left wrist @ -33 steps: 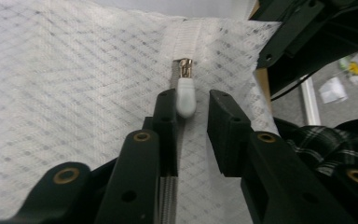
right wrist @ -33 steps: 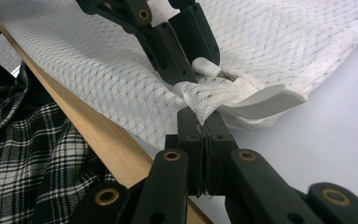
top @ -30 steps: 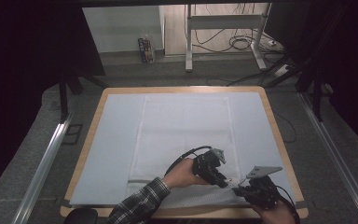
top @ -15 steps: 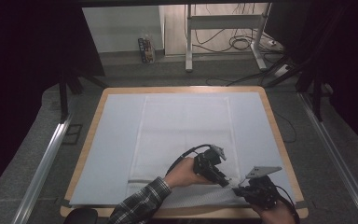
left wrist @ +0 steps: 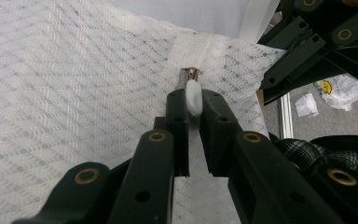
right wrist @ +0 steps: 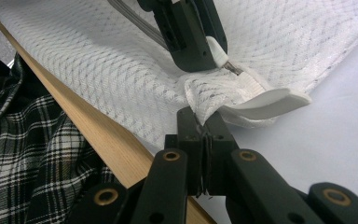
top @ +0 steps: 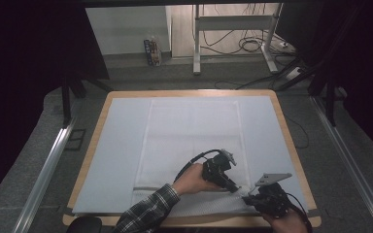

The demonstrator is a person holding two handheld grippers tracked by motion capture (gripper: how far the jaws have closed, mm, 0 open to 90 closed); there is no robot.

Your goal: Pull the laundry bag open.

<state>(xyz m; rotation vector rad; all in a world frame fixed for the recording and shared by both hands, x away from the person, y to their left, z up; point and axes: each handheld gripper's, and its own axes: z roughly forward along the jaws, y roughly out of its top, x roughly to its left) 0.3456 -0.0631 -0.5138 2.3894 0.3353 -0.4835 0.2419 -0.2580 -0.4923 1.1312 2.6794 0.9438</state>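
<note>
We see the white mesh bag (top: 194, 145) lying flat on the worktop (top: 286, 126), its near right corner in the lower right of the high view. The left gripper (left wrist: 193, 100) has just been closing its jaws, and they now pinch the white zipper pull (left wrist: 193, 95) between them. The right gripper (right wrist: 204, 122) has its jaws pressed together on the bag's corner fabric, just beside the zipper end.
</note>
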